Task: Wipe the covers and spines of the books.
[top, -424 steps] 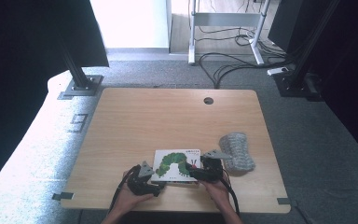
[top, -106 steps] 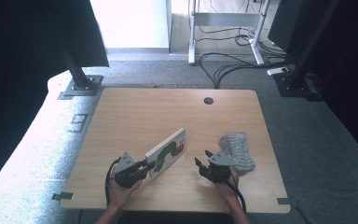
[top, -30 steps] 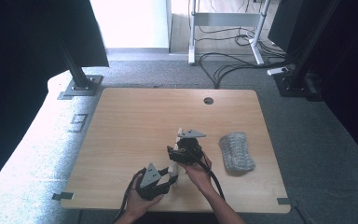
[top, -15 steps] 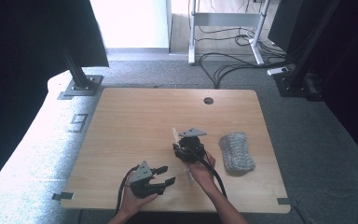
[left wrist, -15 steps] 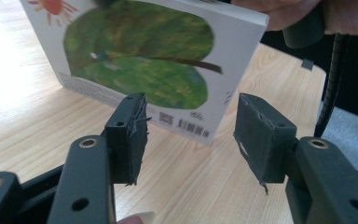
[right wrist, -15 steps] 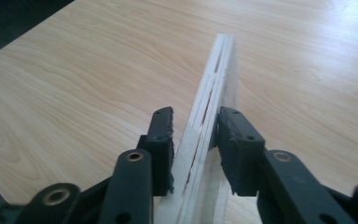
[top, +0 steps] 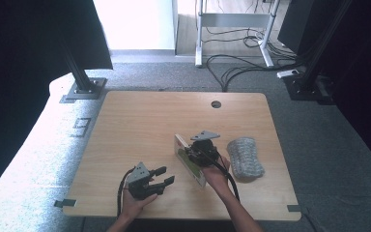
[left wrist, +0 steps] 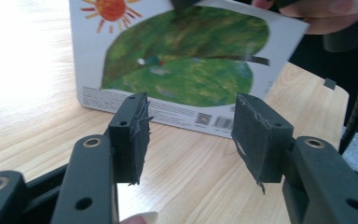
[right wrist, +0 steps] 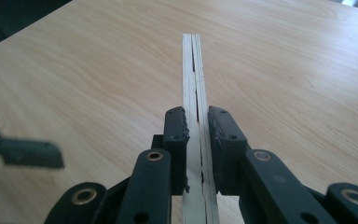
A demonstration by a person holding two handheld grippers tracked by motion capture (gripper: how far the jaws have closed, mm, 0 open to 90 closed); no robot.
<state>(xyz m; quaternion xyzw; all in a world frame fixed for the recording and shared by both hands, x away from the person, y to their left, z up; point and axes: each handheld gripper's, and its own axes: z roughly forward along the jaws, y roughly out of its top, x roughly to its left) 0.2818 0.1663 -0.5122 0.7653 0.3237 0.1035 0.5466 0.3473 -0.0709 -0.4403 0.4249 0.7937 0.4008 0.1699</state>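
Tabletop [top: 140, 125]: book [top: 189, 161] on edge, lengthwise front-to-back.

Thin picture book [top: 189, 161] upright on edge

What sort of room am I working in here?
Likely a lab or office test space: a wooden desk with a cable hole, loose floor cables on grey carpet, and black stand bases beside it.

Gripper: the right gripper [right wrist: 197, 122] has just squeezed shut on the book.
Book: the thin book [right wrist: 193, 79] stands on its edge.
Table: the wooden table [right wrist: 98, 60] is underneath.
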